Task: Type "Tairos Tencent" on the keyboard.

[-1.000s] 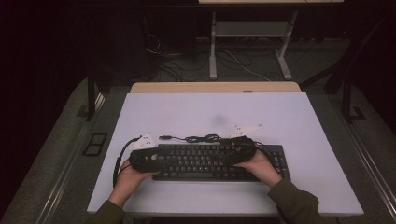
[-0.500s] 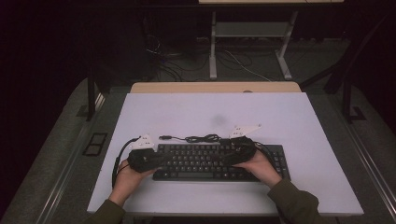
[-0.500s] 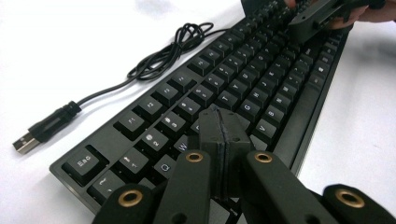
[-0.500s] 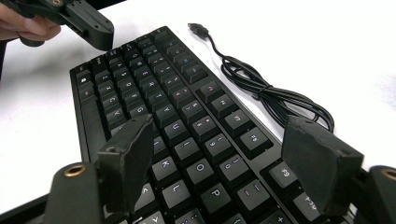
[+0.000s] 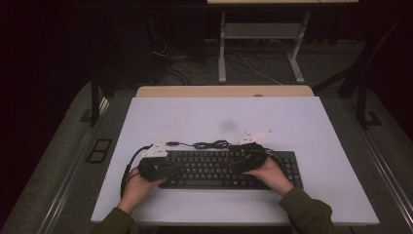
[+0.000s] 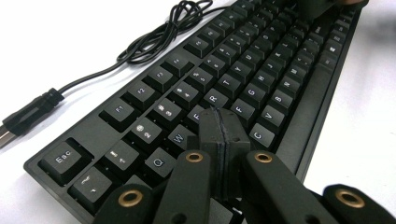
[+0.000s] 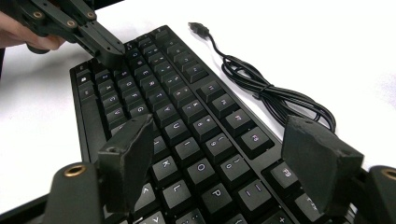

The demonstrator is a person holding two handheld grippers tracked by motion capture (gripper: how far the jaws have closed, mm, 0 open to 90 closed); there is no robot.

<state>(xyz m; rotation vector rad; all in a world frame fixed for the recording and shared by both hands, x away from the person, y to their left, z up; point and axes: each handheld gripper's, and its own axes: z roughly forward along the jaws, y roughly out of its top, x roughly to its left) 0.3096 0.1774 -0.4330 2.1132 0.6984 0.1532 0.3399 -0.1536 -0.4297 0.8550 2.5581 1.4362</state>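
Observation:
A black keyboard [image 5: 214, 178] lies flat near the table's front edge, its black cable [image 5: 207, 144] coiled just behind it. My left gripper [image 5: 185, 165] reaches in over the keyboard's left end. In the left gripper view its jaws are pressed together [image 6: 219, 123] with nothing between them, tip just over the letter keys [image 6: 212, 99] near the left side. My right gripper [image 5: 239, 163] hovers over the right half of the keyboard. Its pads [image 7: 128, 156] stand wide apart above the keys [image 7: 201, 165], holding nothing. The left gripper [image 7: 112, 52] also appears far off in the right gripper view.
The cable ends in a USB plug [image 6: 28, 116] lying on the white tabletop [image 5: 219, 117]. A wooden strip [image 5: 224, 91] borders the table's far edge. Beyond it stands a metal desk frame [image 5: 263, 34] with loose floor cables.

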